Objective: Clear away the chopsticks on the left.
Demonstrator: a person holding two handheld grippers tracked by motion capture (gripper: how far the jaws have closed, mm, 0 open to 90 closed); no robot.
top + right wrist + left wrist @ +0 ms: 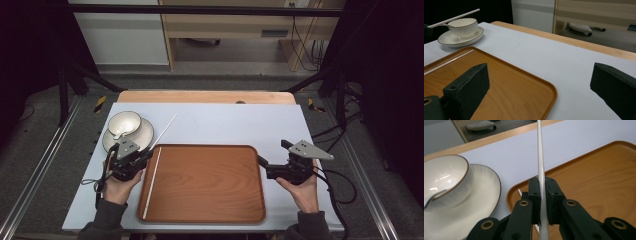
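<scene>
Two white chopsticks: one (pixel 541 170) clamped in the left gripper (pixel 543 202) just beside the tray's left edge, one (pixel 152 182) lying on the wooden tray (pixel 210 185). Right gripper (pixel 539 85) wide apart, empty. One bowl (pixel 124 123), one saucer (pixel 145 134).

The tray (pixel 210 185) fills the lower middle of the high view; its wooden floor is bare except for one white stick (pixel 152 182) lying along its left edge. The bowl (pixel 124 123) on its saucer (pixel 142 134) blocks the upper left, just beside the tray's corner. A second white stick (pixel 165 129), clamped in the left gripper (pixel 146 154), slants up beside the saucer. The mat (pixel 240 125) above and right of the tray lies open.
</scene>
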